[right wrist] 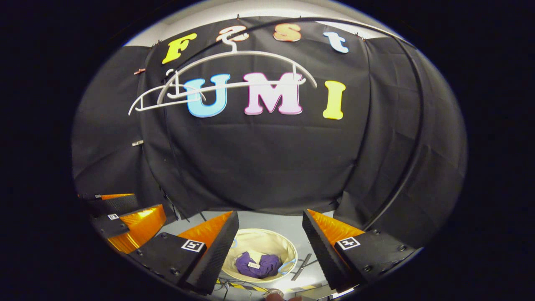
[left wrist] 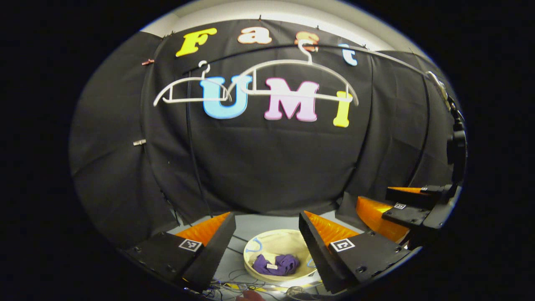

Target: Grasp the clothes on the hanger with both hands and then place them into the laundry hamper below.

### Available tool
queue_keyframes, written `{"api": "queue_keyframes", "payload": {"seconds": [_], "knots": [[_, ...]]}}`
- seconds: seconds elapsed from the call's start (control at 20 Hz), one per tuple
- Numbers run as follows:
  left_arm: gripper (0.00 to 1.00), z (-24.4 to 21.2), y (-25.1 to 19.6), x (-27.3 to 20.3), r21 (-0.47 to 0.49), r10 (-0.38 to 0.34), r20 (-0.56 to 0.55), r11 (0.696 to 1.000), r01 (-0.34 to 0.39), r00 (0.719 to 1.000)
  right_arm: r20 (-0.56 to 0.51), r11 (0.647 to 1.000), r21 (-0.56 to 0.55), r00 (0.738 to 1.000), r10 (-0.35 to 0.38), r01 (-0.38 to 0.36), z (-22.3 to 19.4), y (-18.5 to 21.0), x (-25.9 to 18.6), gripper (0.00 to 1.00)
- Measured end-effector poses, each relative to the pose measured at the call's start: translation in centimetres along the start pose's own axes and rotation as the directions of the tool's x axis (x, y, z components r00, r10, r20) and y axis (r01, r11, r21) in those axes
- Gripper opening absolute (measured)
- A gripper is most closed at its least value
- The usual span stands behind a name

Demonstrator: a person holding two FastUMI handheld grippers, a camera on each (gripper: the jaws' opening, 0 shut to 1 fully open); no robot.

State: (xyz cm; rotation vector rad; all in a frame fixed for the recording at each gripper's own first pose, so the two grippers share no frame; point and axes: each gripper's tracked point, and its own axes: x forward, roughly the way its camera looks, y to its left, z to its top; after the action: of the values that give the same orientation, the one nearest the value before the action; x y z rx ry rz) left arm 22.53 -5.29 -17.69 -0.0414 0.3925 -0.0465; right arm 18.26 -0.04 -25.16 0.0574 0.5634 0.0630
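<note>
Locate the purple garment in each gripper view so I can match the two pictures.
Left gripper view: purple garment lies bunched in the laundry hamper, bottom centre.
Right gripper view: purple garment in the hamper, bottom centre, slightly left.
Shared landmark: the larger white hanger on the rail.

Purple garment (left wrist: 276, 265), bearing a small white tag, bunched in a cream laundry hamper (left wrist: 267, 239) trimmed with light-blue handle loops. Two white hangers (left wrist: 257, 81) on a black rail (right wrist: 411, 125). Booth wall: plain black cloth (left wrist: 267, 167). Floor (left wrist: 267, 221): pale grey, with a yellow-and-black striped tape strip (right wrist: 259, 287) along the hamper's near edge.
</note>
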Motion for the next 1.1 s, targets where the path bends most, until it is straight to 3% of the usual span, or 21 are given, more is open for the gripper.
{"api": "queue_keyframes", "payload": {"seconds": [0.4, 0.45, 0.55, 0.8, 0.85, 0.9, 0.95, 1.0, 1.1], "knots": [[0.95, 8.9, 0.7, -8.1, -0.024, -0.016, 0.213, 0.999, 0.022, 0.977, 0.251, 1.0, 0.004, 0.968, -0.026, 0.026, 9.1, 1.0, -8.8, 0.98], [0.93, 9.4, 0.7, -9.1, -0.019, -0.017, 0.229, 1.0, 0.022, 0.973, 0.277, 1.0, 0.003, 0.961, -0.027, 0.027, 10.0, 1.0, -9.8, 0.93], [0.93, 10.2, 1.7, -10.5, -0.006, -0.015, 0.247, 1.0, 0.017, 0.969, 0.322, 0.999, -0.006, 0.946, -0.032, 0.036, 12.0, 1.1, -11.4, 0.98], [0.93, 11.7, 1.8, -13.4, -0.016, -0.025, 0.284, 0.999, 0.031, 0.959, 0.415, 0.999, -0.024, 0.909, -0.015, 0.028, 15.3, 1.8, -14.3, 0.98], [0.93, 11.7, 1.7, -13.8, -0.019, -0.023, 0.283, 0.999, 0.03, 0.959, 0.428, 1.0, -0.019, 0.904, -0.014, 0.024, 15.6, 1.7, -14.9, 0.94], [0.93, 11.8, 1.6, -14.3, -0.02, -0.021, 0.285, 0.999, 0.028, 0.958, 0.437, 1.0, -0.012, 0.899, -0.013, 0.02, 15.9, 1.7, -15.1, 0.97], [0.93, 11.8, 1.6, -14.5, -0.015, -0.02, 0.288, 1.0, 0.025, 0.958, 0.441, 1.0, -0.004, 0.897, -0.014, 0.017, 16.0, 1.5, -15.4, 0.94], [0.92, 11.9, 1.5, -14.9, -0.009, -0.018, 0.291, 1.0, 0.021, 0.957, 0.44, 1.0, 0.001, 0.898, -0.012, 0.013, 16.1, 1.4, -15.5, 0.99], [0.92, 12.2, 1.2, -15.7, -0.013, -0.014, 0.301, 1.0, 0.018, 0.953, 0.436, 1.0, 0.008, 0.9, -0.013, 0.01, 16.1, 0.9, -15.8, 0.94]]}}
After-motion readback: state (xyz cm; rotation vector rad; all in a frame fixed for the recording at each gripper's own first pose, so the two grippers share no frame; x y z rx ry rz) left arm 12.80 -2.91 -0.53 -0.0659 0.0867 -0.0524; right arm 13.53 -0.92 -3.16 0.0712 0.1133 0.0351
